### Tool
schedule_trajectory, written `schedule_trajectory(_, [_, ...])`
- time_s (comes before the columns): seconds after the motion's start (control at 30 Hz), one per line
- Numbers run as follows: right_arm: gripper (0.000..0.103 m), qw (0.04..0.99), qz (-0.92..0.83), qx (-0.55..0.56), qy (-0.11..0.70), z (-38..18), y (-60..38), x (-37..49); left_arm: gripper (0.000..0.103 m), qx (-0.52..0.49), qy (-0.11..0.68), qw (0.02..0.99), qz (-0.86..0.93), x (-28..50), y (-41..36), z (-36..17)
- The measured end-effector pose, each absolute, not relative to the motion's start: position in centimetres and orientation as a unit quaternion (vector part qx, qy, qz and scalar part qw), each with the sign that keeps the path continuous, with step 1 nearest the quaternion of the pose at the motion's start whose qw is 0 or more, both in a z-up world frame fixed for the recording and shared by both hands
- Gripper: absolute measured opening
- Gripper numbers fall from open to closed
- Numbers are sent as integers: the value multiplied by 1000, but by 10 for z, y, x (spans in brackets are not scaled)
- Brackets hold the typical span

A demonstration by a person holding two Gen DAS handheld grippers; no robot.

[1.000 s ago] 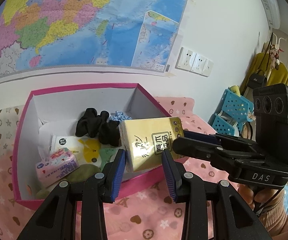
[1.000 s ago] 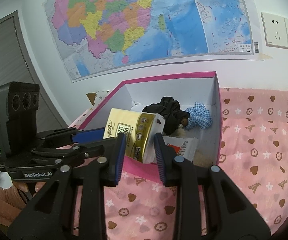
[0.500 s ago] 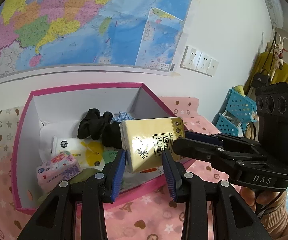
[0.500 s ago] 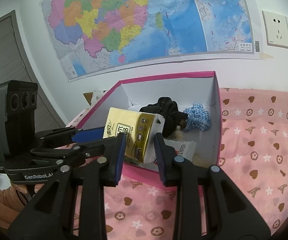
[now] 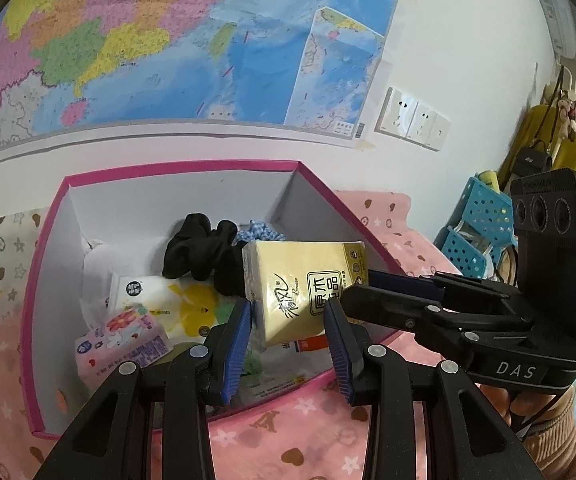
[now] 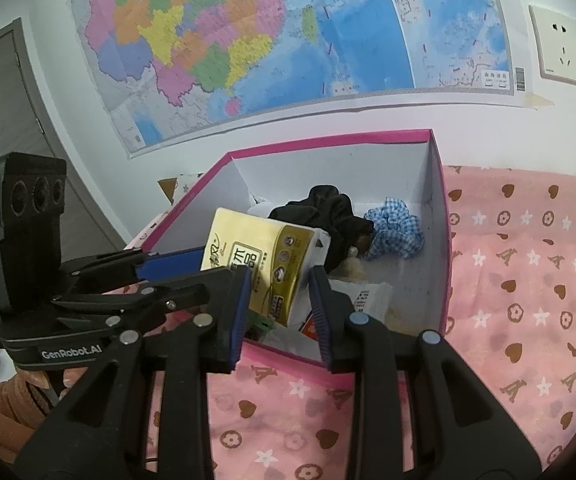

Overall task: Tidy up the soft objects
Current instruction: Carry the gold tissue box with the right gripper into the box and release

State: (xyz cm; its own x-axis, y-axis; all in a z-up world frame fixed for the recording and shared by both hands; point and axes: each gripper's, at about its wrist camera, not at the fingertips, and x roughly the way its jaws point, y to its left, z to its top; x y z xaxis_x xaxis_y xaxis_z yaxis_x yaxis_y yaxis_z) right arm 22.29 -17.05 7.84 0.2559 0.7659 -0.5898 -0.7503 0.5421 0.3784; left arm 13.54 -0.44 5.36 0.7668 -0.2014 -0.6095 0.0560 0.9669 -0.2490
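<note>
Left tool (image 5: 288, 326) clamped on a yellow tissue pack (image 5: 304, 280), blue pads against its two long sides. Right tool (image 6: 279, 304) closed on the same pack from the other end, one finger in front and one behind; hard to say how firmly those pads press, but both appear to touch the wrapper. Pack held tilted, clear of the contents below, over the near right corner of a pink-rimmed box (image 5: 175, 167) as seen from the left wrist.

Inside the box, toward the far wall: a bunched black fabric piece (image 5: 203, 248), just beside a blue checked scrunchie (image 6: 394, 232) near the far right corner. Nearer the front edge: a white wipes packet (image 5: 159, 292) with a yellow print, lying flat, and a pink flowered tissue pack (image 5: 123, 336) touching its near left side. More packaging under the held pack, mostly hidden by it.

Under the box, a pink cloth (image 6: 528, 280) printed with hearts, stars and flowers, spreading right and toward the camera.

Beyond the box's far edge, a white wall with a large coloured map (image 5: 167, 40) and a row of wall sockets (image 5: 412, 118) to its right. Off the right edge, blue perforated baskets (image 5: 484, 220). Below the right tool's body, a peach sleeve (image 5: 556, 432).
</note>
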Motion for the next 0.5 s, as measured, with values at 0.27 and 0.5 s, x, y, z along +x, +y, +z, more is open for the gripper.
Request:
schedule_trajectory(0.27, [34, 791, 468, 1, 393, 74, -162, 226, 37, -116, 353, 926, -60, 146, 1, 42])
schedule_trajectory(0.5, [34, 791, 451, -9, 413, 62, -153, 233, 37, -121, 363, 923, -43, 154, 4, 34])
